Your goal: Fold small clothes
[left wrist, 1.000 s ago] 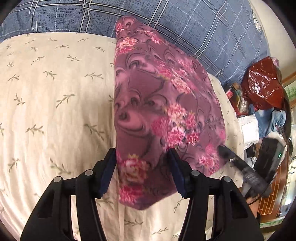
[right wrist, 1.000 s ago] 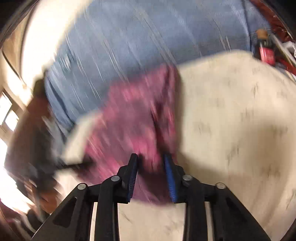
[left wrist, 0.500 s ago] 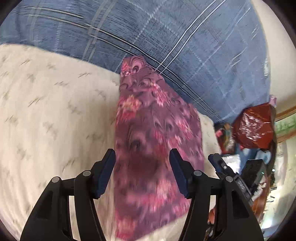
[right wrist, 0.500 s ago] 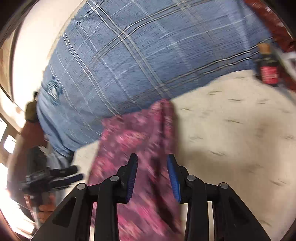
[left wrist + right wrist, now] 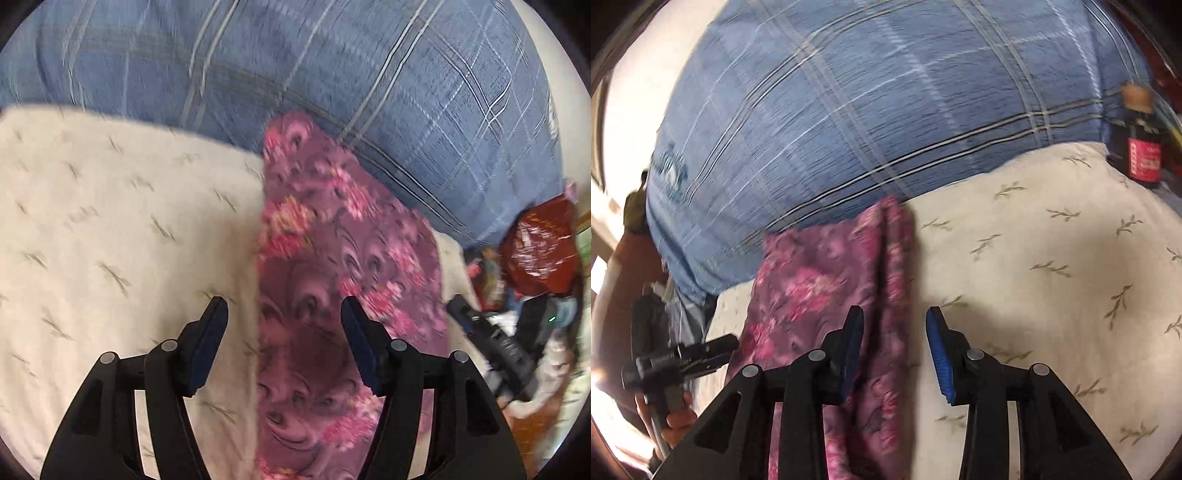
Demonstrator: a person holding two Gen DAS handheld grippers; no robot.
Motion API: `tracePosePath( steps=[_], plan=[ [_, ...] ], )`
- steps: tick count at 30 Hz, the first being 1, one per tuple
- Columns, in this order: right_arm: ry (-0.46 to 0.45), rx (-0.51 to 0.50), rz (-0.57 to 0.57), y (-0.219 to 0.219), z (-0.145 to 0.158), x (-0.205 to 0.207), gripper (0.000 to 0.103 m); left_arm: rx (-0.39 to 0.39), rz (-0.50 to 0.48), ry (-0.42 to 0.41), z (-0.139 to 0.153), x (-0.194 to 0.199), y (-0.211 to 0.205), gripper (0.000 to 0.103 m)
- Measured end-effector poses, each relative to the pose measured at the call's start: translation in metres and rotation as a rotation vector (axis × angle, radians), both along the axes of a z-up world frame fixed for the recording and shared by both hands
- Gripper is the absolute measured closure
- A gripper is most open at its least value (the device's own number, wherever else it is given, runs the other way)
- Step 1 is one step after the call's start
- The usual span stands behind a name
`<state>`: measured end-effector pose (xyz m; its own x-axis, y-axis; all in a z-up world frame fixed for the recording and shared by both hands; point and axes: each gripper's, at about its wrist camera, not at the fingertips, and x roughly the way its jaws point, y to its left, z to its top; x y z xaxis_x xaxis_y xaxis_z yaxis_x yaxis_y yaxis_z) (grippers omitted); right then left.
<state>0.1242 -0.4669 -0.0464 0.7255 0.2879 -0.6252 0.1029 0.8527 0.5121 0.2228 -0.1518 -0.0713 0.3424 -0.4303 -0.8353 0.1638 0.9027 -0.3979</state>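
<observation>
A purple garment with pink flowers (image 5: 332, 280) lies folded lengthwise on the cream leaf-print sheet (image 5: 110, 229), its far end against the blue plaid pillow (image 5: 332, 74). My left gripper (image 5: 284, 317) is open and empty, held above the garment's near part. In the right wrist view the garment (image 5: 827, 280) lies left of centre. My right gripper (image 5: 894, 325) is open and empty above the garment's right edge. Each gripper shows in the other's view, the right one (image 5: 491, 347) and the left one (image 5: 679, 360).
The cream sheet (image 5: 1052, 277) stretches to the right of the garment. A red bag (image 5: 539, 243) and clutter sit off the bed's right side. A dark bottle with a red label (image 5: 1143, 147) stands by the pillow's (image 5: 868, 103) corner.
Both grippers have pulled back and risen from the garment, which now lies flat on the sheet. The right gripper's jaws have opened wider.
</observation>
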Motion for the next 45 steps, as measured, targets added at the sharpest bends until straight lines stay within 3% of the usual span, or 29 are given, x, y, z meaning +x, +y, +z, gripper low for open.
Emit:
tracePosePath(
  steps=[5, 12, 14, 15, 16, 18, 21, 24, 29, 36, 45],
  plan=[
    [0.018, 0.091, -0.009, -0.002, 0.000, 0.035, 0.057, 0.070, -0.015, -0.029, 0.007, 0.017, -0.020, 0.040],
    [0.097, 0.000, 0.005, 0.025, -0.008, 0.086, 0.056, 0.144, -0.041, -0.037, -0.004, 0.036, -0.038, 0.040],
    [0.085, -0.051, 0.018, 0.031, -0.005, 0.090, 0.073, 0.143, -0.044, -0.036, -0.006, 0.039, -0.040, 0.040],
    [0.056, -0.063, 0.027, 0.033, -0.001, 0.088, 0.089, 0.144, -0.044, -0.038, -0.007, 0.042, -0.047, 0.040],
    [0.011, -0.060, 0.031, 0.033, 0.005, 0.084, 0.089, 0.146, -0.044, -0.044, -0.008, 0.043, -0.047, 0.040],
    [-0.011, -0.038, -0.003, 0.025, 0.005, 0.080, 0.089, 0.159, -0.045, -0.049, -0.011, 0.049, -0.060, 0.040],
    [0.083, -0.048, -0.021, 0.019, -0.016, 0.087, 0.085, 0.162, -0.047, -0.042, -0.014, 0.047, -0.064, 0.040],
    [0.051, -0.019, -0.023, 0.017, -0.013, 0.080, 0.080, 0.185, -0.052, -0.061, -0.013, 0.044, -0.066, 0.040],
    [0.044, 0.015, -0.005, 0.013, -0.006, 0.055, 0.079, 0.200, -0.049, -0.065, -0.009, 0.038, -0.067, 0.040],
    [0.066, 0.082, 0.063, 0.006, -0.010, 0.017, 0.067, 0.204, -0.041, -0.062, -0.003, 0.025, -0.064, 0.040],
    [0.074, -0.018, 0.091, 0.029, -0.004, 0.010, 0.068, 0.239, -0.044, -0.074, 0.010, 0.005, -0.067, 0.040]
  ],
)
